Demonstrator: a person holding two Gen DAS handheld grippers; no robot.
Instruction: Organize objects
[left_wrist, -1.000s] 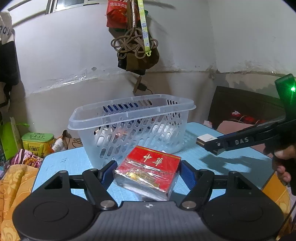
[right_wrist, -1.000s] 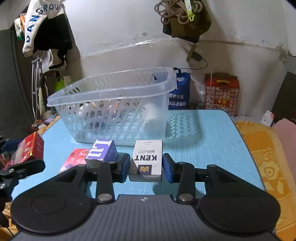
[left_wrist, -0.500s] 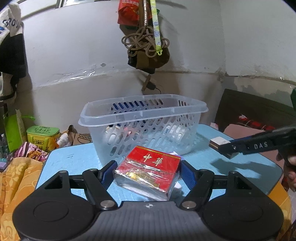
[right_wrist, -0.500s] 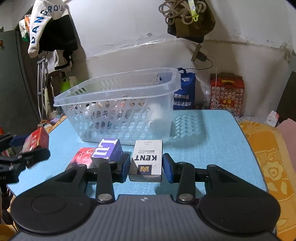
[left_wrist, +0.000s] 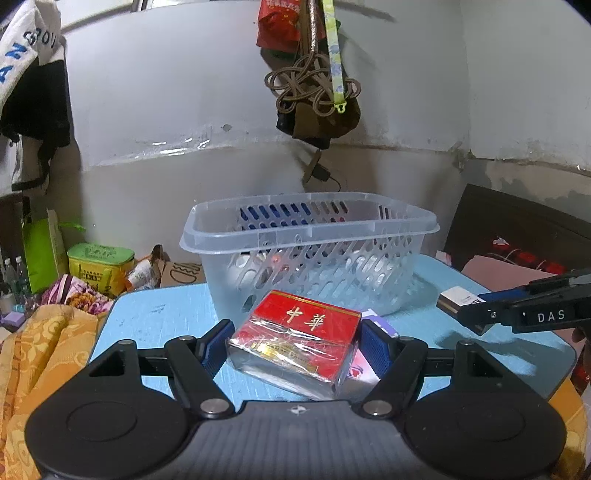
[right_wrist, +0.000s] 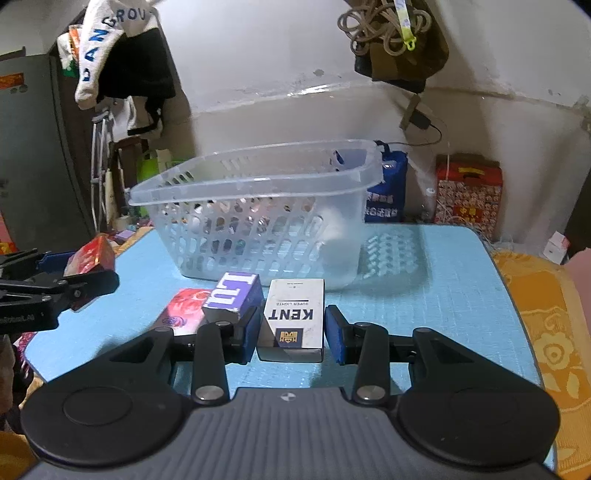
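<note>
My left gripper is shut on a red cigarette pack wrapped in clear film, held above the blue table in front of a clear plastic basket. My right gripper is shut on a white KENT pack, held above the table in front of the basket. A purple box and a red-pink pack lie on the table just left of the right gripper. The left gripper with its red pack shows at the left of the right wrist view.
The blue table is edged by orange cloth on the right. A knotted rope and bag hang on the wall above the basket. A green-yellow tin and clutter sit beyond the table's left side.
Both grippers keep hold of their packs. The left gripper has drawn back and turned left, so the basket looks smaller and further right. The right gripper has moved up slightly.
</note>
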